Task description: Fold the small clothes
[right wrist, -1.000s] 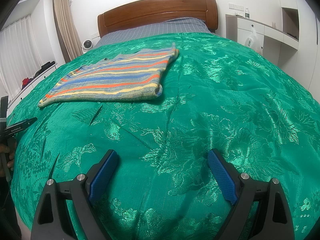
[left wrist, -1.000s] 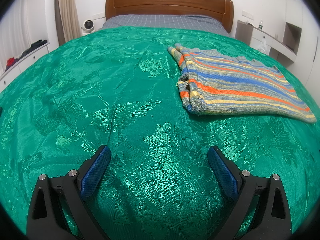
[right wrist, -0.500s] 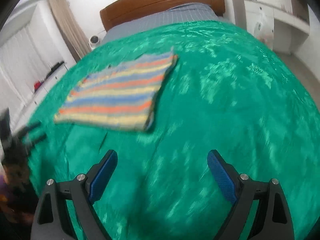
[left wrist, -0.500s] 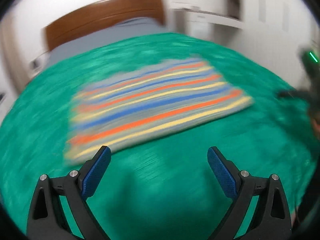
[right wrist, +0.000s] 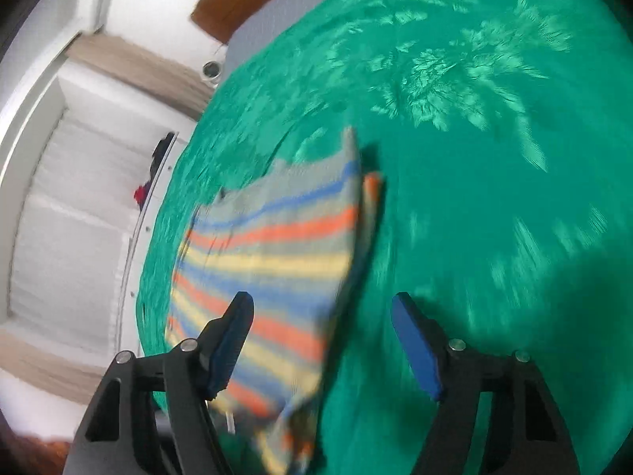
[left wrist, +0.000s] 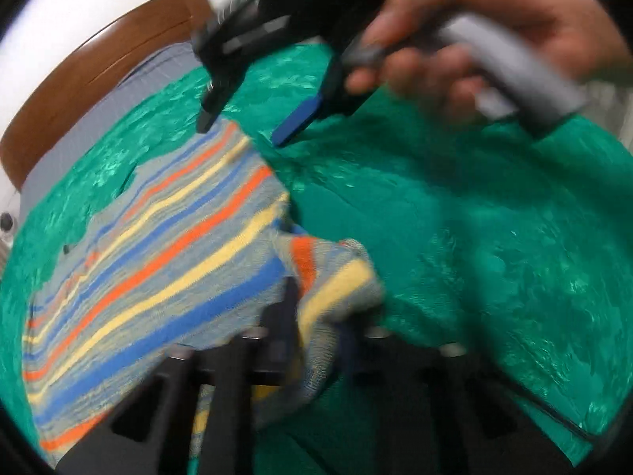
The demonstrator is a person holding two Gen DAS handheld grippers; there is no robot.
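Observation:
A striped knit garment (left wrist: 158,257) in blue, orange, yellow and grey lies flat on the green bedspread (left wrist: 474,217). My left gripper (left wrist: 318,308) is at its near right corner. Its jaws are closing, and the corner is bunched up and pinched between them. My right gripper (left wrist: 241,128), held by a hand (left wrist: 455,19), hovers over the garment's far corner. In the right wrist view my right gripper (right wrist: 321,299) has its jaws closing but still wide. The garment (right wrist: 269,237) has its edge below and between the fingers, and the pads do not press on it.
The green bedspread (right wrist: 474,158) covers the whole bed, up to a brown wooden headboard (left wrist: 99,71). Beyond the bed's left edge are white curtains (right wrist: 59,198) and a ledge with dark and red items (right wrist: 150,182). Both views are motion-blurred.
Both grippers swept across the bed to the garment and rolled. The left went from wide open to closed on the garment's corner. The right gripper's jaws have narrowed over the far edge.

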